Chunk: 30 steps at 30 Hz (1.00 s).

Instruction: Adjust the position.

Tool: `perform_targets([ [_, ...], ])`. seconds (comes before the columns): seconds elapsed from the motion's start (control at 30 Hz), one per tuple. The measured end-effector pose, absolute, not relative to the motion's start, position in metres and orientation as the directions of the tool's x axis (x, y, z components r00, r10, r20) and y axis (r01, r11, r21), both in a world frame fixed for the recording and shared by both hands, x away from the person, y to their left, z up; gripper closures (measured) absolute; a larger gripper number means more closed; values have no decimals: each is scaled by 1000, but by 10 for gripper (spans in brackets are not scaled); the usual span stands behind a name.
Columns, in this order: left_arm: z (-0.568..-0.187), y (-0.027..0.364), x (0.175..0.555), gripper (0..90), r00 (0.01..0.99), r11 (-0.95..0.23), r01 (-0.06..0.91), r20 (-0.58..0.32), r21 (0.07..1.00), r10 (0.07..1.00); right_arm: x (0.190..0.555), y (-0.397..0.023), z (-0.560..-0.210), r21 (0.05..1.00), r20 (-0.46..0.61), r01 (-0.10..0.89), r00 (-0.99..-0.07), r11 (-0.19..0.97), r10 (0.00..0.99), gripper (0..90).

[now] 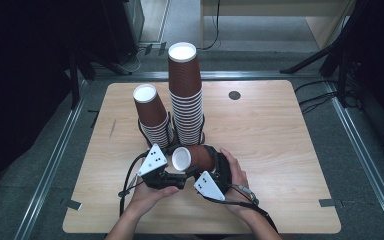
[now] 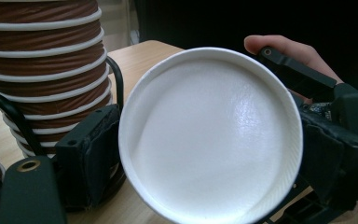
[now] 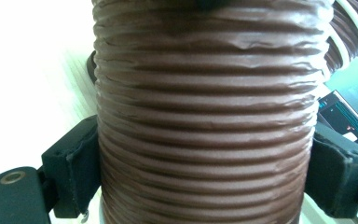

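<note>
A single brown ribbed paper cup [image 1: 200, 156] lies on its side above the table's near middle, its white end toward the left. My right gripper [image 1: 209, 161] is shut across its brown body [image 3: 205, 130], one pad on each side. In the left gripper view the cup's white round end [image 2: 209, 135] faces the camera. My left gripper [image 2: 209, 158] has a pad against each edge of that end. From above, the left gripper [image 1: 176, 172] sits just in front of the cup.
Two upside-down stacks of the same cups stand behind the hands: a tall one [image 1: 186, 95] and a shorter, leaning one [image 1: 152, 115], both in black wire holders [image 2: 116, 79]. The wooden table [image 1: 270, 130] has a round grommet [image 1: 234, 95] at the back.
</note>
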<state>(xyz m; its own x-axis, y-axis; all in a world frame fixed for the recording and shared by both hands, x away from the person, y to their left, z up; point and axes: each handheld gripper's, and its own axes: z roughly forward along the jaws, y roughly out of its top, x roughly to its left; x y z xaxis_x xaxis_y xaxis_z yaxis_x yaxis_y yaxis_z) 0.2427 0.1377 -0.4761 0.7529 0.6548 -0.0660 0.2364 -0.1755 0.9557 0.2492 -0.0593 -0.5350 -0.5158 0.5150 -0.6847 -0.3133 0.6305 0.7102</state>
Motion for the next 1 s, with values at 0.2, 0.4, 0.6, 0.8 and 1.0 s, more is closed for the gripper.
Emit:
perform_targets([
  [0.2,-477,137,243,195,757,-183,238,-64,954,650,249,-59,-535,706,-689,-311,-511,636,514,118],
  [0.4,-476,137,243,199,757,-183,239,-65,953,651,249,-59,-535,701,-694,-315,-509,640,510,117],
  [0.6,-476,141,244,209,767,-165,242,-84,956,636,248,-61,-533,722,-669,-304,-538,622,513,94],
  [0.8,-474,147,244,218,761,-131,231,-95,964,642,248,-64,-529,742,-653,-313,-536,592,535,59],
  [1.0,-472,150,243,221,758,-111,216,-95,970,645,248,-68,-525,759,-636,-312,-540,571,551,43],
])
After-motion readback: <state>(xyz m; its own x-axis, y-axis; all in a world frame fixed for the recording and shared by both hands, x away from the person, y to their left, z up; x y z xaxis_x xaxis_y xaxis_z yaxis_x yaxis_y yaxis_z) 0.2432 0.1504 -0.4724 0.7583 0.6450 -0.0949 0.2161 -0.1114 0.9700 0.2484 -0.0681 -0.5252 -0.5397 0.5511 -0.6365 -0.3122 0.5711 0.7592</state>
